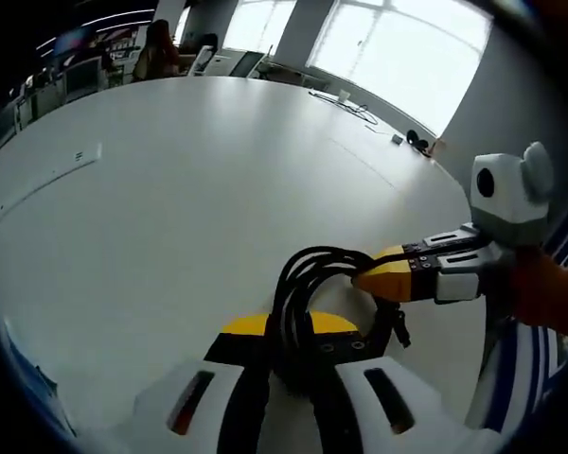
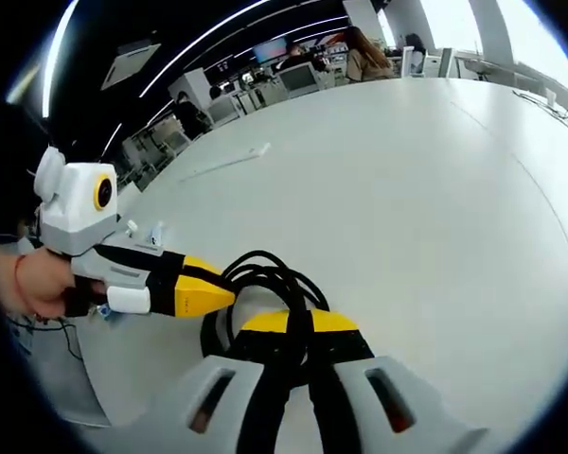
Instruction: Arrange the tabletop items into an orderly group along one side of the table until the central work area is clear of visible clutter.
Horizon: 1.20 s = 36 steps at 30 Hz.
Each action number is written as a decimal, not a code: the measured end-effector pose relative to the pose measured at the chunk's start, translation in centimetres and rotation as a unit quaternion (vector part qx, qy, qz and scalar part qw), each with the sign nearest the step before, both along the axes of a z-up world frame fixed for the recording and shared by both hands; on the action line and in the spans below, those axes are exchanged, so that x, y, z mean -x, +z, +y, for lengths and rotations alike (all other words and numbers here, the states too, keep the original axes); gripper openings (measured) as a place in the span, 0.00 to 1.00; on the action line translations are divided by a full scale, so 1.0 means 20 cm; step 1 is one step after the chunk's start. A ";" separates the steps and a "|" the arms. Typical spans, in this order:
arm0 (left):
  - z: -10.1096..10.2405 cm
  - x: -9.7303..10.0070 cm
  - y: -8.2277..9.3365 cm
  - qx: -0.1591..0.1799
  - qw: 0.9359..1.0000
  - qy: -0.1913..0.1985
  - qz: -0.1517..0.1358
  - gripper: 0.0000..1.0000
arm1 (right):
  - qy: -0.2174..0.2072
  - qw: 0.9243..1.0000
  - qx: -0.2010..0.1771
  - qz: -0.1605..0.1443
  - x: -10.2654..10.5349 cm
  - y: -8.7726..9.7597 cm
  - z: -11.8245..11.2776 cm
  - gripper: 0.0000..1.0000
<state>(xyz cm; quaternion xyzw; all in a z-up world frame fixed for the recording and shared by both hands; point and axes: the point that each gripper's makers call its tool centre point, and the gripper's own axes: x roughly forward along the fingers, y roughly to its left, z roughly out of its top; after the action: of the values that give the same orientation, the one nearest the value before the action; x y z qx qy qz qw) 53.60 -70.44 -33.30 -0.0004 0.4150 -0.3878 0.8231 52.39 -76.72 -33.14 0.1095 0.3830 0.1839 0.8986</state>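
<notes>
so right now i've got both grippers on the same thing, a black cable (image 1: 308,284) bundled into loops on the white table (image 1: 199,189). in the left gripper view my left gripper (image 1: 289,364) has its jaws closed on the near side of the coil, strands pinched right between them. the right gripper (image 1: 383,274) comes in from the right with its yellow tips together on the far side of the loop, looks clamped on it too.

right gripper view says the same: right gripper (image 2: 298,355) closed over the cable (image 2: 256,284), left gripper (image 2: 208,296) poking in from the left with its tips at the coil's edge.

the middle of the table looks bare, only some small stuff way off at the far edge by the windows.

my take on doing this well: move both hands together so the coil doesn't get stretched or unwound, keep it low, slide toward one side, and set it down flat before letting go. one side first is probably how loops spill out.
</notes>
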 end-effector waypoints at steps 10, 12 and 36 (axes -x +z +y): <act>0.00 0.00 -0.01 -0.001 1.000 -0.006 -0.007 0.12 | 0.006 1.000 0.020 -0.004 0.00 -0.02 0.00 0.04; 0.00 0.00 -0.01 -0.001 1.000 -0.008 -0.009 0.12 | 0.007 1.000 0.023 -0.007 -0.01 -0.01 -0.01 0.04; 0.03 -0.01 0.04 0.005 1.000 -0.007 -0.026 0.28 | 0.009 0.999 0.045 -0.024 -0.02 0.04 -0.02 0.12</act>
<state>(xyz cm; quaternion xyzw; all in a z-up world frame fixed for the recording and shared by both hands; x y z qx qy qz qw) 53.86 -69.78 -32.49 0.0089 0.3920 -0.3956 0.8305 52.84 -77.11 -32.38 0.0614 0.3696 0.1769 0.9101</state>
